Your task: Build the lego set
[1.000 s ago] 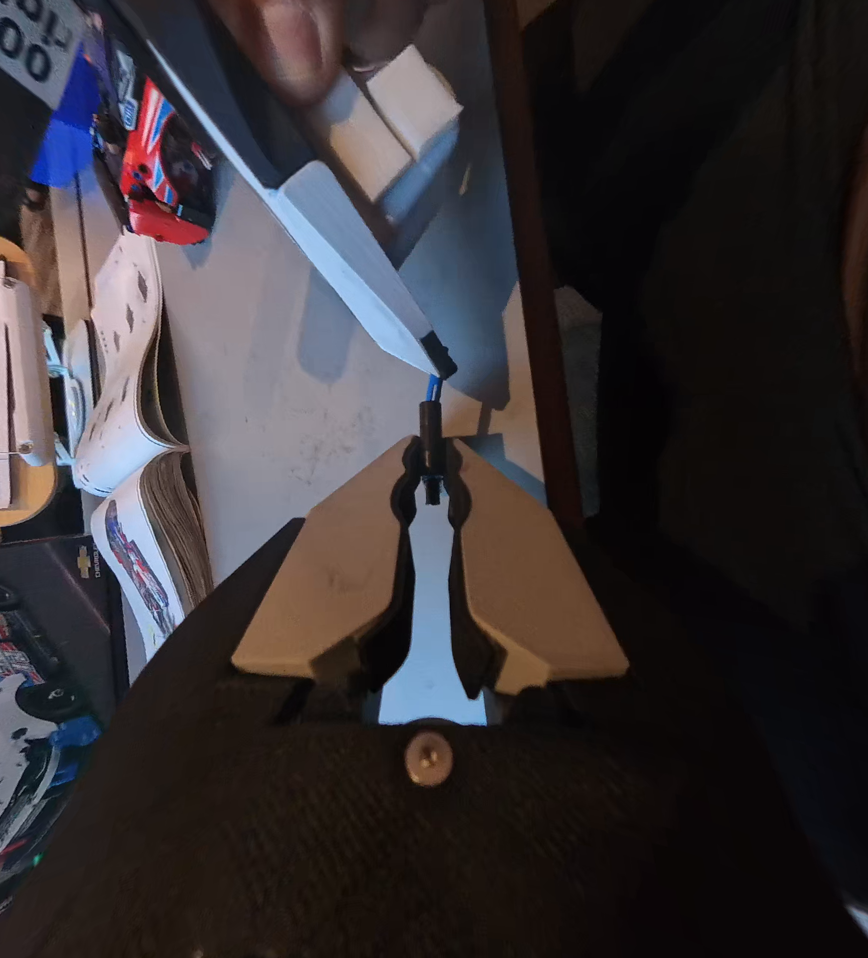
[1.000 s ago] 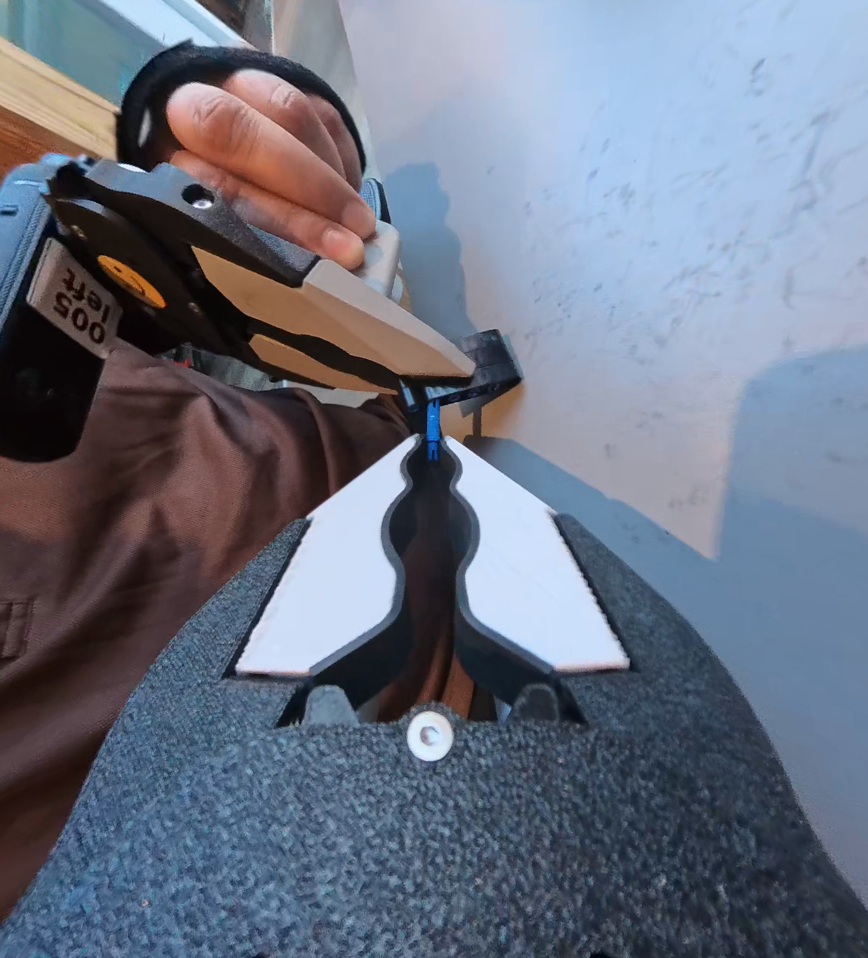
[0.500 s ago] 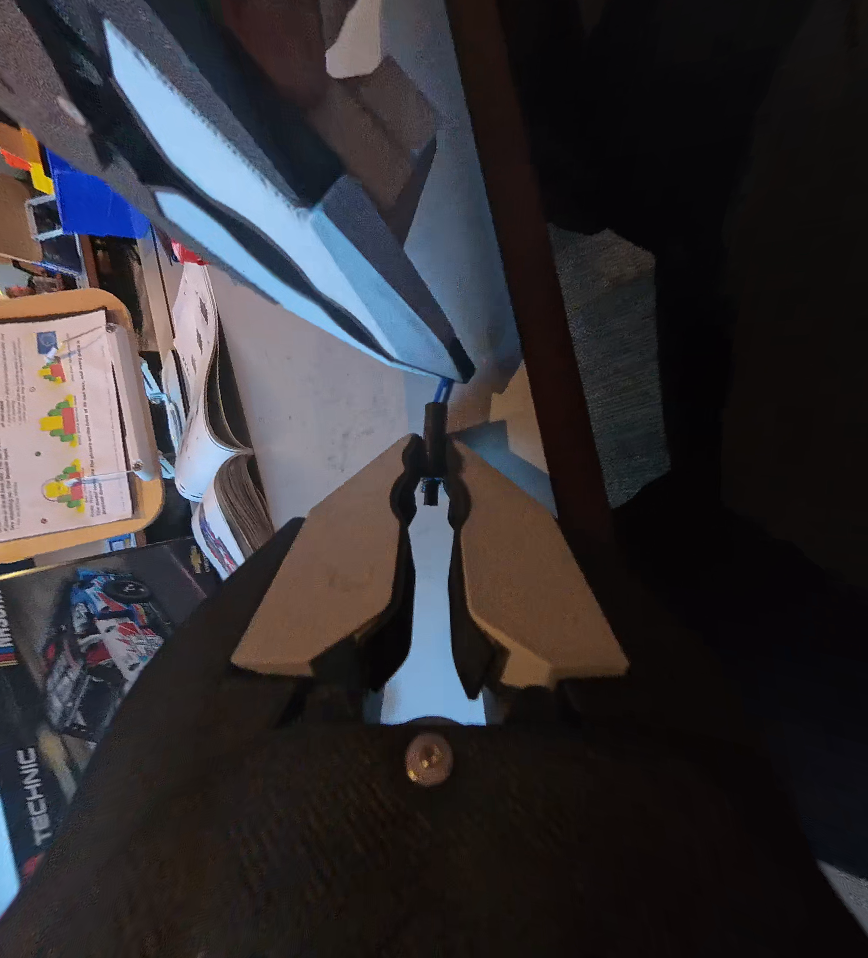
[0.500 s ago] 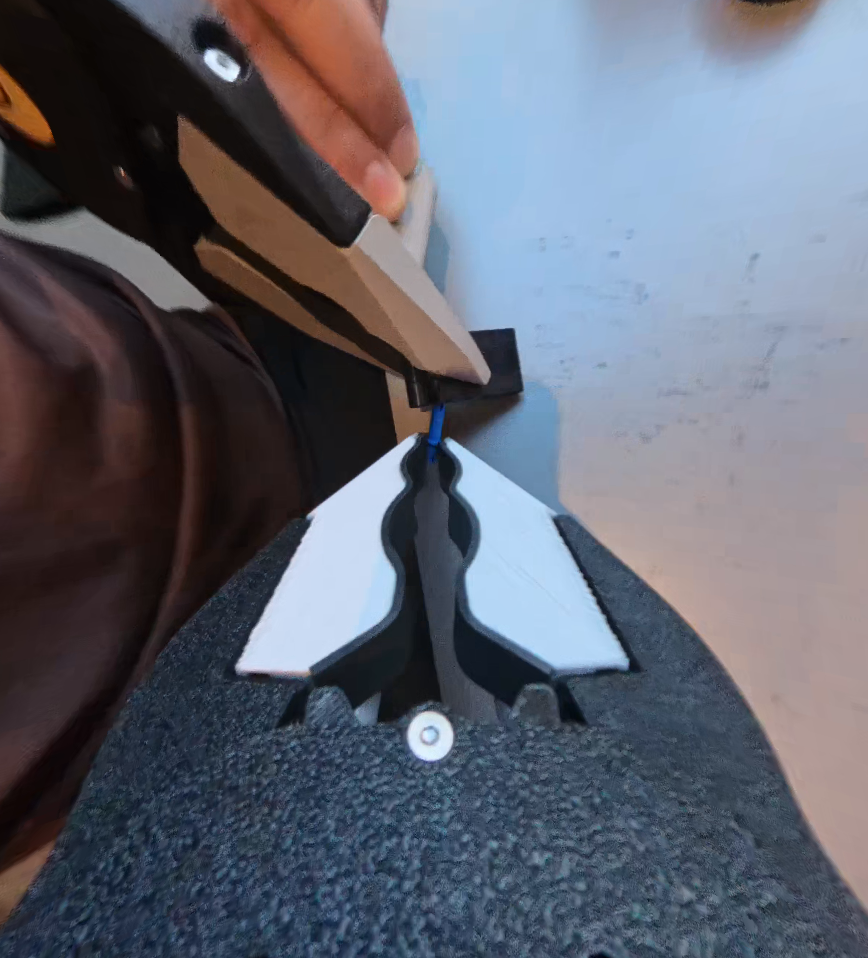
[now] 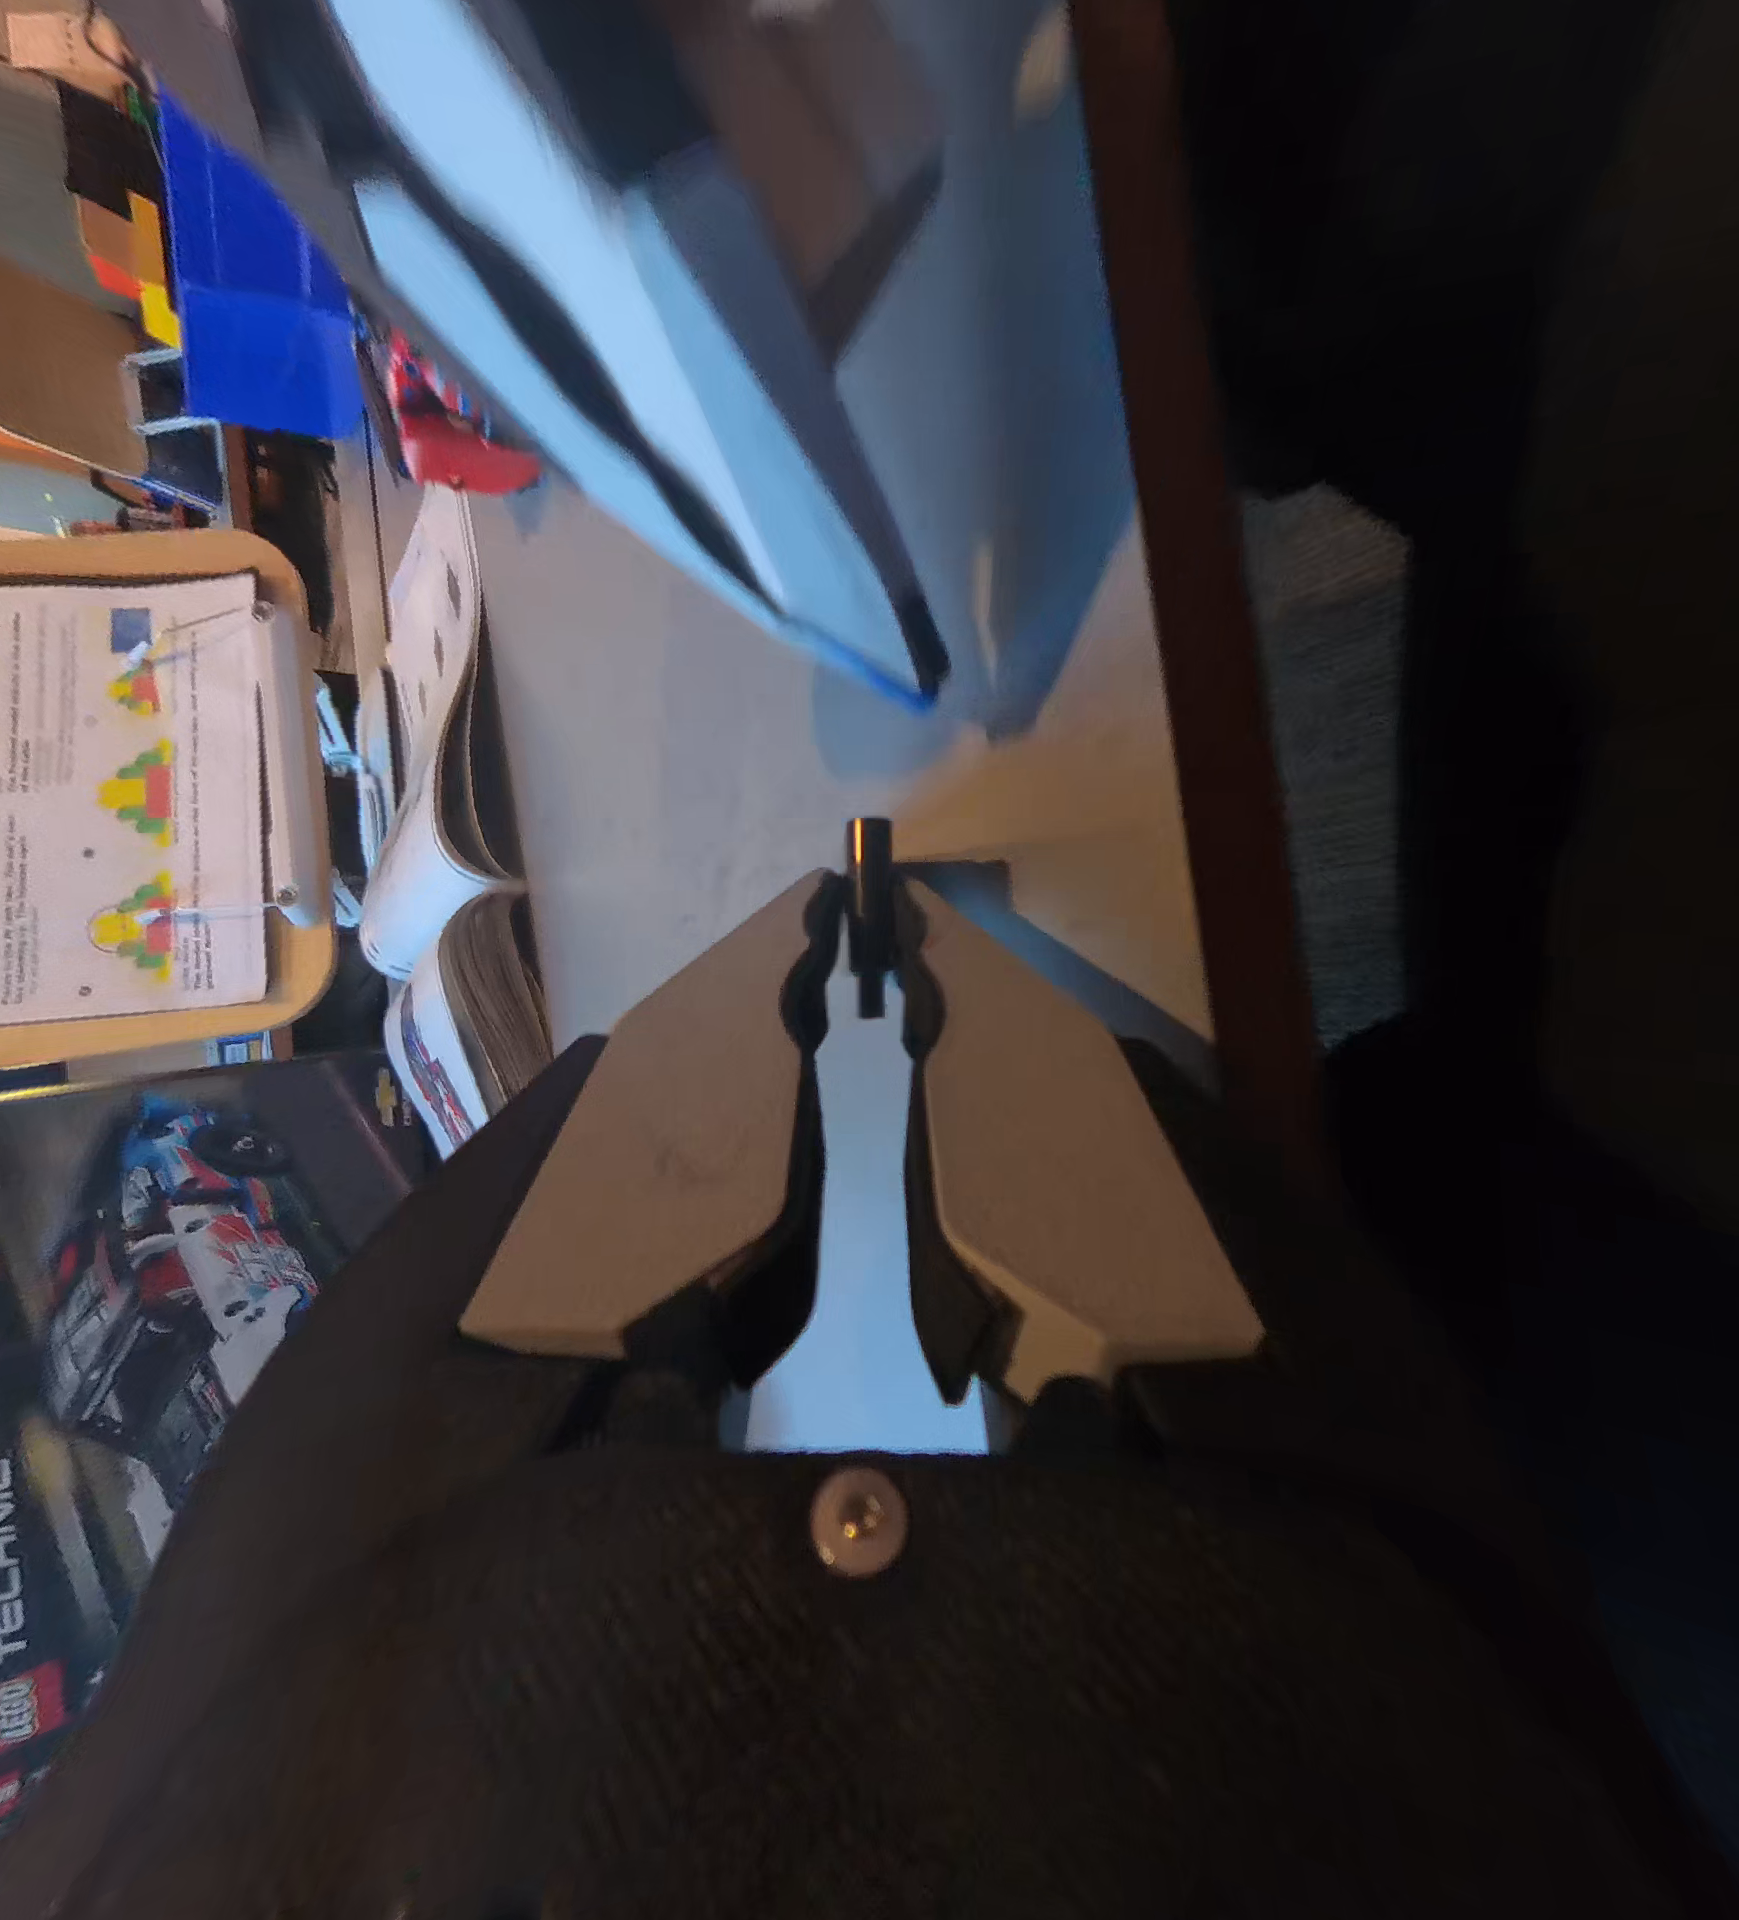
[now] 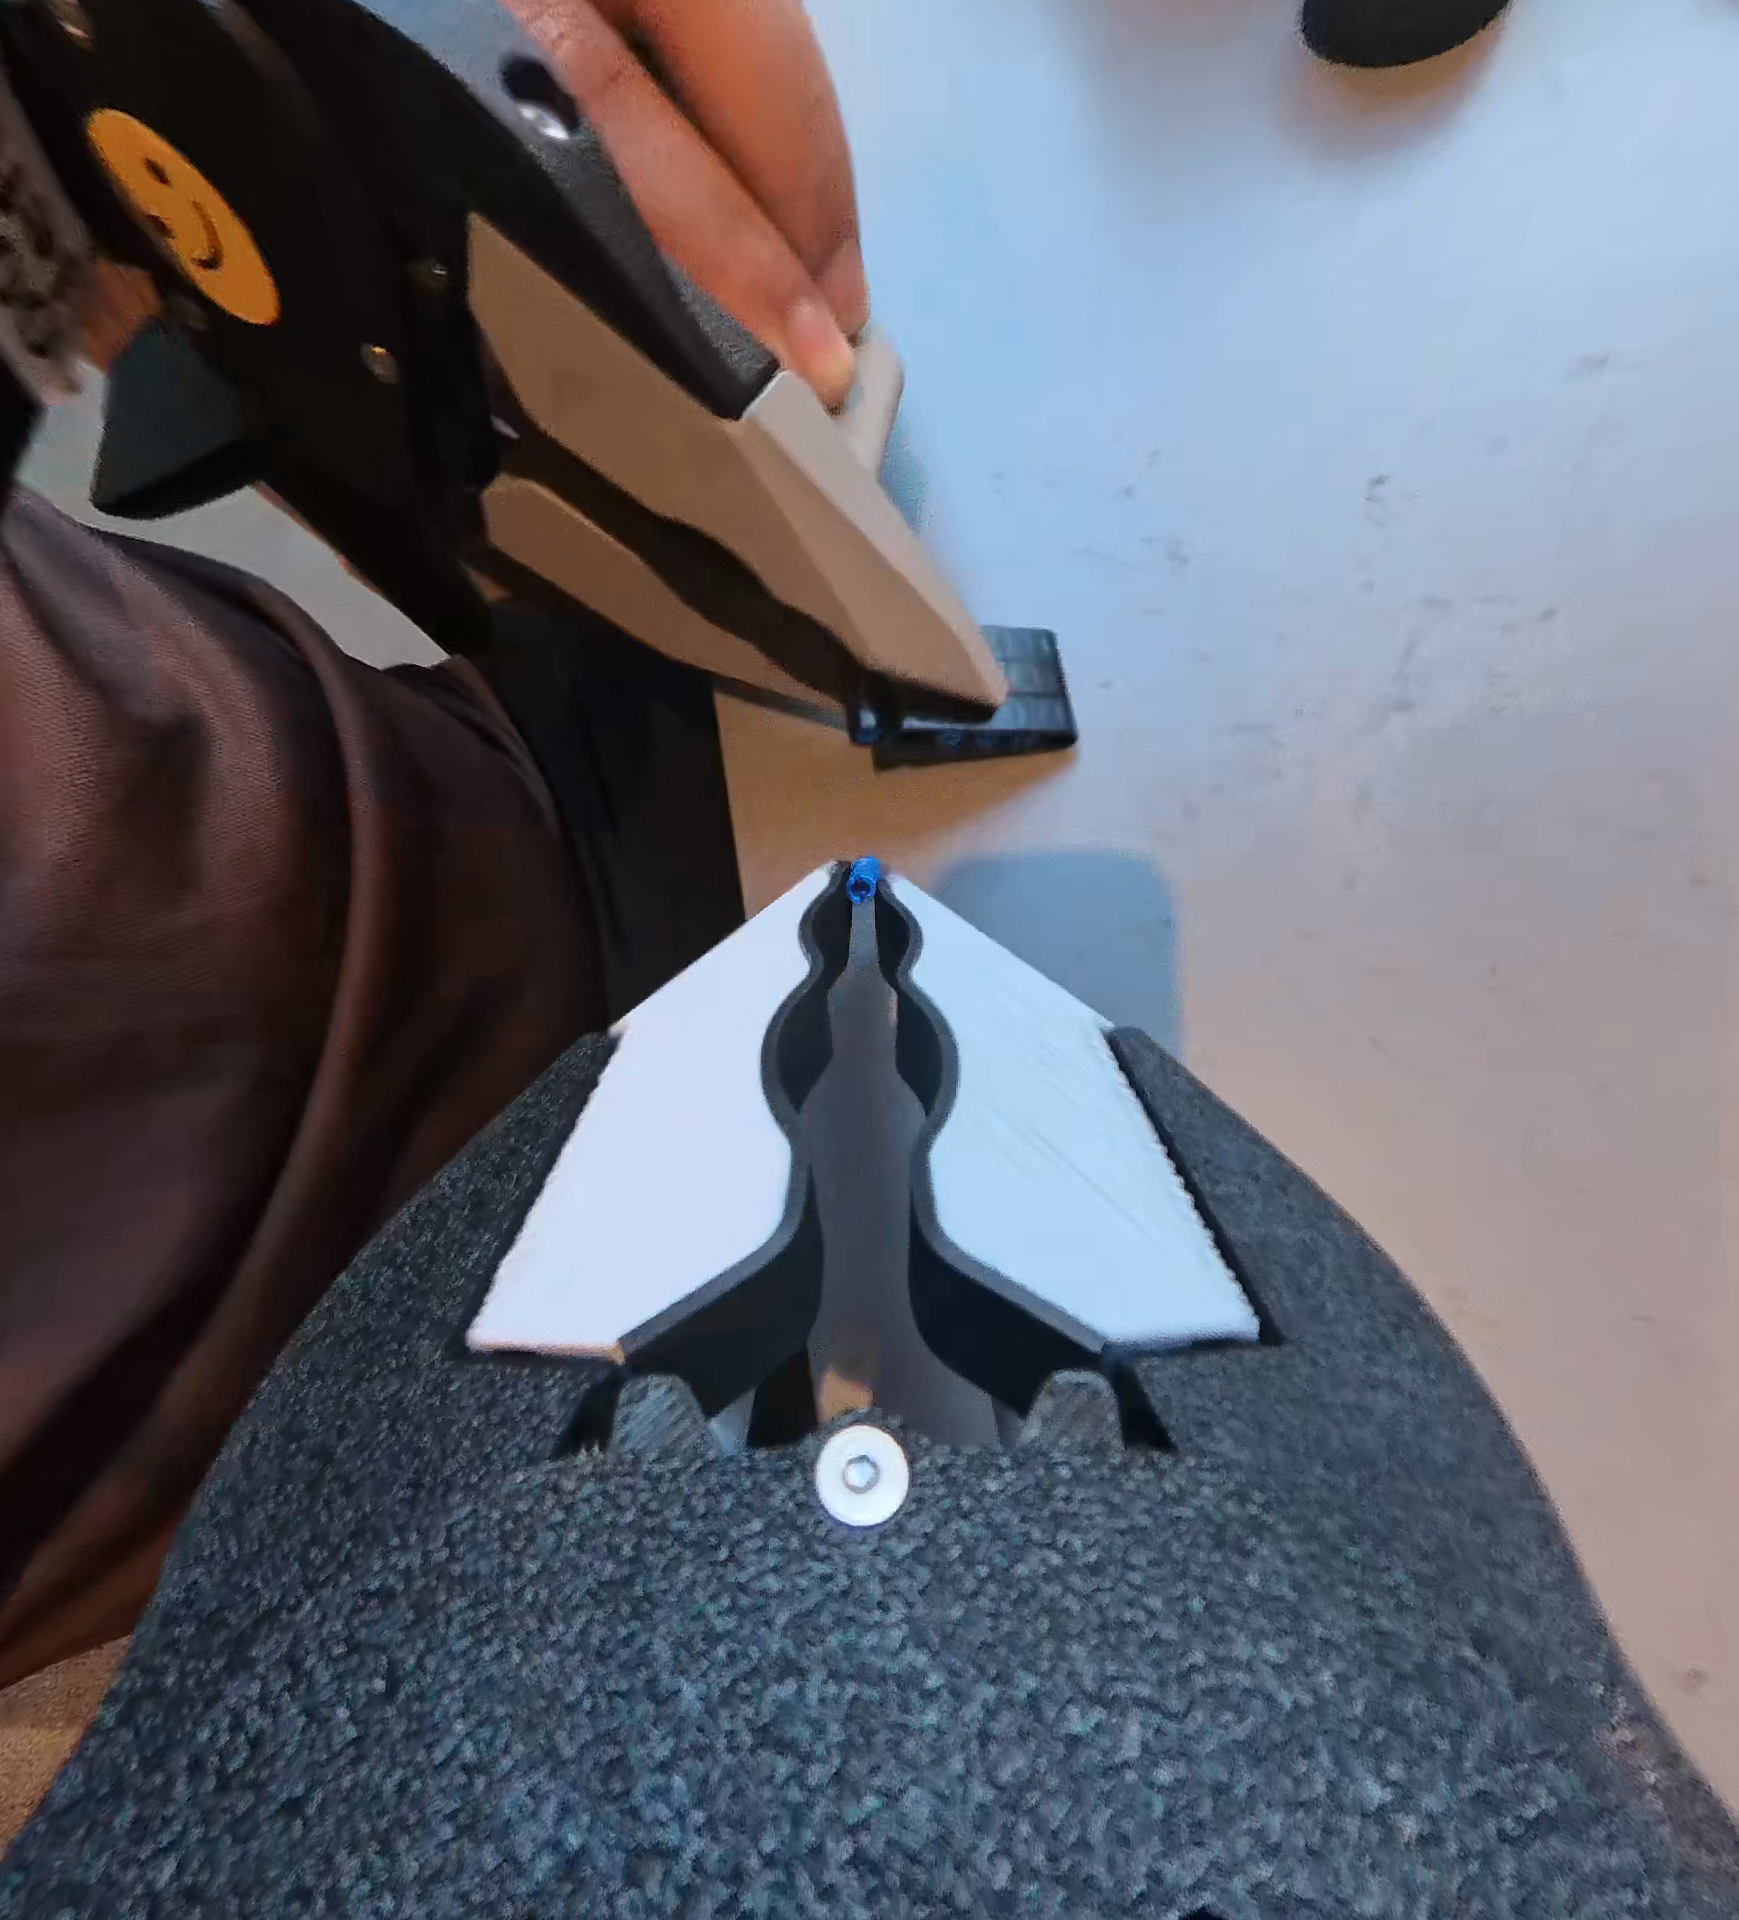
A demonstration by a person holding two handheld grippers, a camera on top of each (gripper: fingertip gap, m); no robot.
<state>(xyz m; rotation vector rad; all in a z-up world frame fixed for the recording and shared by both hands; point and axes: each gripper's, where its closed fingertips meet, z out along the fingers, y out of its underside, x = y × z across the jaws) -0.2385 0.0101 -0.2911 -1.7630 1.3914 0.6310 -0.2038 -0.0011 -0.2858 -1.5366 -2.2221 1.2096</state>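
Pale scuffed tabletop, dim room beyond its dark edge.
My left tongs pinch a black piece; right tongs pinch a blue pin (booklet, box leftward).

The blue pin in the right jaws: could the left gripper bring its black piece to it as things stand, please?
Probably yes. The blue pin sticks out of the right gripper, and only open air lies between it and the black piece clamped in the left gripper.
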